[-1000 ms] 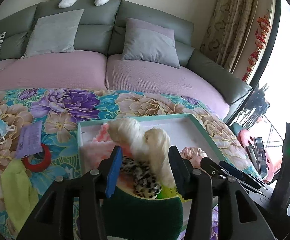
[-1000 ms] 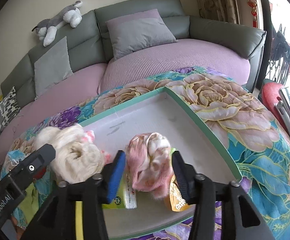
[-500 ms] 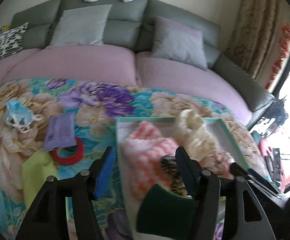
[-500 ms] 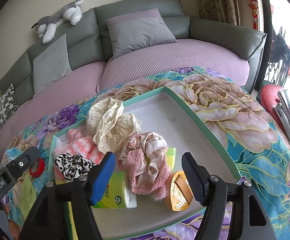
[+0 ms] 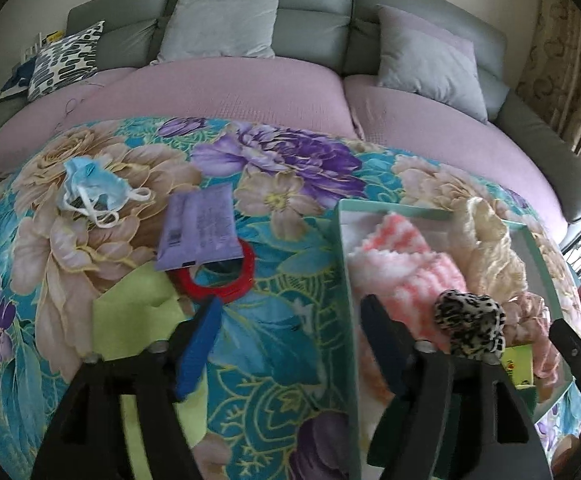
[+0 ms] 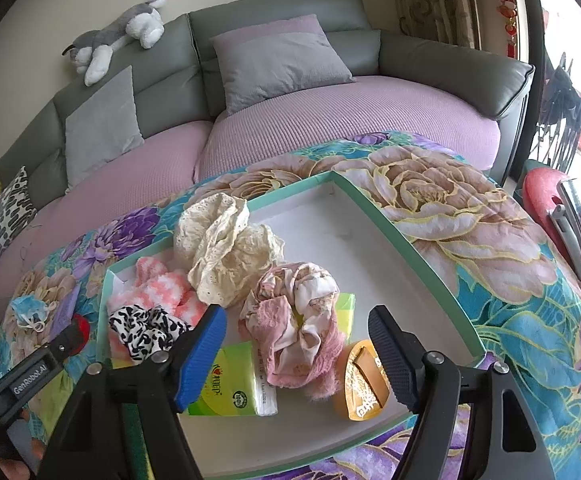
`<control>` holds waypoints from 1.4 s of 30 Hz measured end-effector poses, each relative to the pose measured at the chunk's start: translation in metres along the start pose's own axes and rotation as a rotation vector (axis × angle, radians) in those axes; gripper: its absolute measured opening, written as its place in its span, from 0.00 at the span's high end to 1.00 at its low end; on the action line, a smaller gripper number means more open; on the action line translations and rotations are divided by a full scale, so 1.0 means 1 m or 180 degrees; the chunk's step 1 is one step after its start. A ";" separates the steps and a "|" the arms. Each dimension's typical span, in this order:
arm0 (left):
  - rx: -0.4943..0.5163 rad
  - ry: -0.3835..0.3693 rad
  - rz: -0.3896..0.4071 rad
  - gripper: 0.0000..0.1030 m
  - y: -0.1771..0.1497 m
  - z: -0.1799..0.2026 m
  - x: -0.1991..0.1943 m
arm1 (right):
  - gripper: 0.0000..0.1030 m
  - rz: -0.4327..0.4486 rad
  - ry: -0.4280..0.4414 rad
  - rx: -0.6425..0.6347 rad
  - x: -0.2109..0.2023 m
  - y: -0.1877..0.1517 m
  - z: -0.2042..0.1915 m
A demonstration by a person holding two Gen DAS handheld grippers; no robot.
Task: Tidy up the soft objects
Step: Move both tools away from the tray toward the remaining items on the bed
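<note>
In the right wrist view my right gripper (image 6: pixel 296 356) hovers over the teal tray (image 6: pixel 410 240) with its jaws opening. The pink cloth bundle (image 6: pixel 294 328) lies between them, and the pads stand clear of it. Behind it rest a cream lace piece (image 6: pixel 226 248), a pink-white fluffy piece (image 6: pixel 158 288) and a leopard scrunchie (image 6: pixel 146 332). My left gripper (image 5: pixel 290 344) is over the floral cloth at the tray's left rim (image 5: pixel 344 280), jaws opening and empty. A yellow-green cloth (image 5: pixel 138 316) and a blue face mask (image 5: pixel 90 188) lie to its left.
A purple packet (image 5: pixel 198 232) covers part of a red tape ring (image 5: pixel 218 276) on the floral cloth. A green tissue pack (image 6: pixel 230 384) and an orange round packet (image 6: pixel 362 384) sit in the tray's near end. A grey and pink sofa (image 6: pixel 330 128) curves behind the table.
My left gripper let go of the cream lace into the tray, opened and swung left over the floral cloth. My right gripper opened off the pink bundle, which now lies in the tray.
</note>
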State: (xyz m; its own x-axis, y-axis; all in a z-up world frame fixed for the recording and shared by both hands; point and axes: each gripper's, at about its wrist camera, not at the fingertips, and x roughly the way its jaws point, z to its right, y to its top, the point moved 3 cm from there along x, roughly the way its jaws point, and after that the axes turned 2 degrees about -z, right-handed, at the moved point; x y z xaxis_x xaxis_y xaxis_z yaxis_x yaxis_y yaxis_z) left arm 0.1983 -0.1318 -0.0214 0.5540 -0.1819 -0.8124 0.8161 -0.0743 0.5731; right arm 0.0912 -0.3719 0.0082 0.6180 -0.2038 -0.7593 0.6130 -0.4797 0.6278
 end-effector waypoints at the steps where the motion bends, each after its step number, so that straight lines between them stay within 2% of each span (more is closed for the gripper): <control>1: -0.0009 0.0014 0.0008 0.19 0.000 -0.001 0.000 | 0.21 -0.0003 0.0006 -0.0004 0.000 0.000 0.000; 3: -0.0030 0.0041 0.0026 0.19 0.000 -0.003 -0.001 | 0.16 -0.0009 0.0001 -0.0005 0.001 -0.001 -0.001; 9: -0.0062 0.0132 -0.0010 0.18 0.000 -0.009 0.003 | 0.16 -0.0009 -0.0002 -0.0006 0.000 0.000 -0.001; 10: -0.0078 0.0147 -0.0009 0.15 0.000 -0.011 0.003 | 0.15 -0.0012 -0.0002 -0.0006 0.000 0.000 -0.001; 12: -0.0111 0.0182 0.0002 0.09 -0.001 -0.014 0.003 | 0.05 -0.0015 0.0001 -0.0006 0.000 0.000 -0.002; 14: -0.0138 0.0223 0.0014 0.08 -0.001 -0.017 0.003 | 0.00 -0.0003 -0.0004 -0.0001 0.000 0.000 -0.002; 28: -0.0163 0.0251 -0.0011 0.07 -0.002 -0.027 0.002 | 0.00 0.0038 0.0006 -0.0009 -0.003 0.002 -0.006; 32: -0.0160 0.0254 0.0040 0.07 0.000 -0.031 -0.005 | 0.00 0.0175 0.0000 -0.0023 -0.014 0.005 -0.011; 37: -0.0143 0.0374 0.0180 0.07 0.007 -0.043 -0.022 | 0.00 0.0367 0.0150 -0.0101 -0.030 0.010 -0.027; 42: -0.0193 0.0515 0.0270 0.07 0.011 -0.064 -0.035 | 0.00 0.0444 0.0255 -0.0288 -0.035 0.009 -0.055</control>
State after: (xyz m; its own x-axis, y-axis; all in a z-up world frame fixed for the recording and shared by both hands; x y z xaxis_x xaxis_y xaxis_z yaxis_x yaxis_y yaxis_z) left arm 0.1985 -0.0638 0.0067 0.6364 -0.0245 -0.7709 0.7711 -0.0053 0.6367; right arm 0.1017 -0.3221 0.0497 0.7352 -0.1927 -0.6499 0.5580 -0.3722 0.7417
